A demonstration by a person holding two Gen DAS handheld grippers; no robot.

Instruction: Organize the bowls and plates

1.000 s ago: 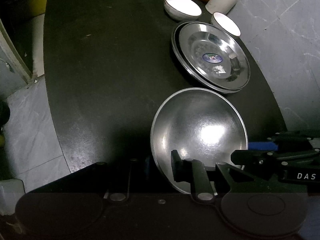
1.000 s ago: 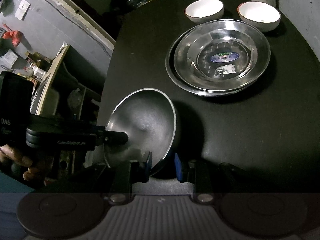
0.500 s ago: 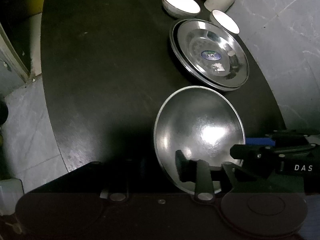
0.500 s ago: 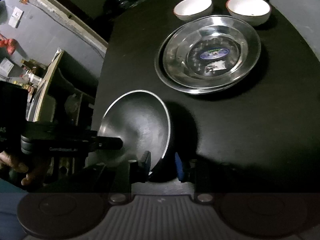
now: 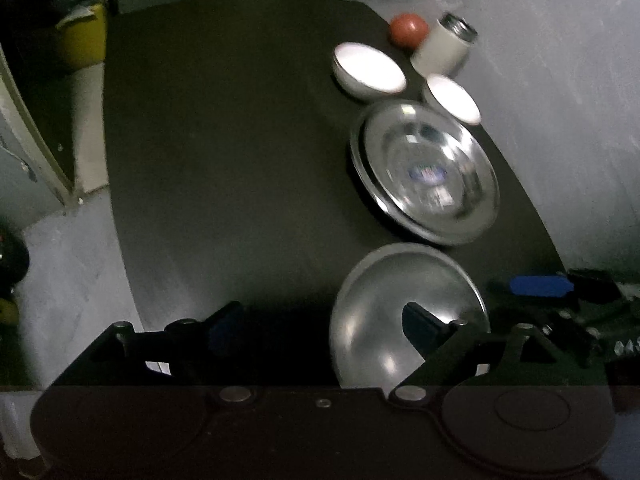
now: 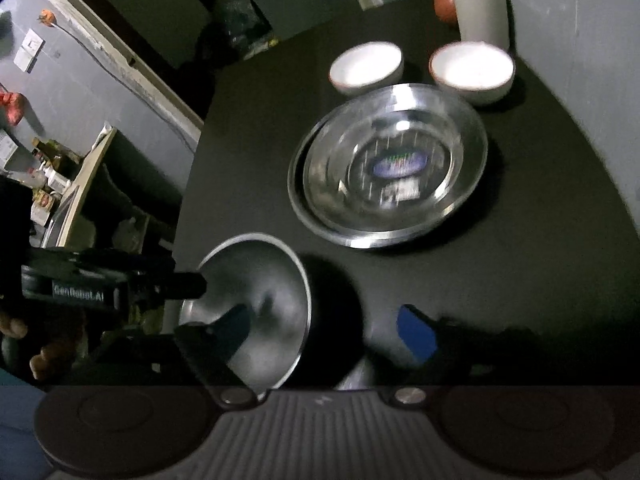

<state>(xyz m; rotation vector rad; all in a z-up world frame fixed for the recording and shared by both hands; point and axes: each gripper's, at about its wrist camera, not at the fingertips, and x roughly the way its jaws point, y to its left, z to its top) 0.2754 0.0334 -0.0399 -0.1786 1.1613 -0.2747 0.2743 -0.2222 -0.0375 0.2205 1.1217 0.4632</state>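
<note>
Red ball (image 5: pixel 407 30), white canister (image 5: pixel 443 49), black table (image 5: pixel 224 152)

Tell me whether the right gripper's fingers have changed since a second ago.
Yes. The right gripper was shut on the steel bowl's rim; now its fingers stand wide open, one on each side of that rim.

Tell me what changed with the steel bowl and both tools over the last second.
Both tools opened: the left tool and right tool let go of the steel bowl, which now sits on the table. The stacked steel plates and white bowls stayed put.
</note>
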